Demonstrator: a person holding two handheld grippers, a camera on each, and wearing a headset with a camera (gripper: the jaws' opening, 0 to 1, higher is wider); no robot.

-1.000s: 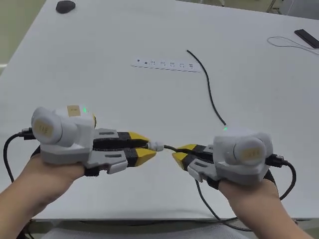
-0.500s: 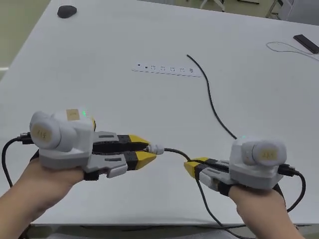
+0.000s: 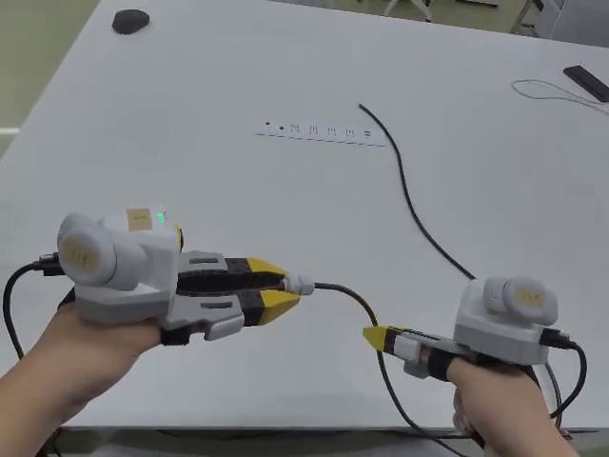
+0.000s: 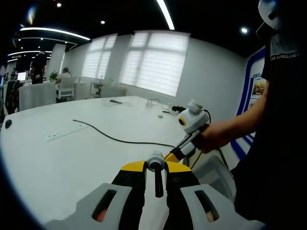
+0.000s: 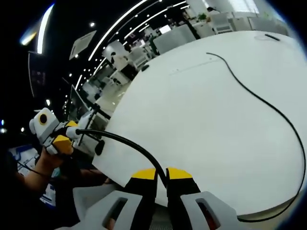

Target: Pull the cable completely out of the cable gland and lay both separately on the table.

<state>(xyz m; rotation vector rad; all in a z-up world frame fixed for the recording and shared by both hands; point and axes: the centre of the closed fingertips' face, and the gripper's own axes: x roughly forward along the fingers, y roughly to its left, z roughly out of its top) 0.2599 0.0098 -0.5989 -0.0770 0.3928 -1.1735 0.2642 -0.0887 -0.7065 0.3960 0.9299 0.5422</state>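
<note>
Clamping cable gland (image 3: pixel 301 283) in left hand-held gripper (image 3: pixel 287 287), right hand-held gripper (image 3: pixel 373 336) pinching cable (image 3: pixel 409 205)

White table (image 3: pixel 190 171), broad, smooth, matte top, near edge running along the bottom of the head view. Lying on it:
- white power strip (image 3: pixel 322 132), flat, mid-table, long side roughly parallel to the near edge
- black cable (image 3: pixel 409 205), far end just beside the strip's right end, curving across the top toward the near right
- dark computer mouse (image 3: pixel 130 20), far left corner, well apart from the strip
- thin pale wire (image 3: pixel 542 90), looped, far right, next to a flat black object (image 3: pixel 586 80) too small to identify
</note>
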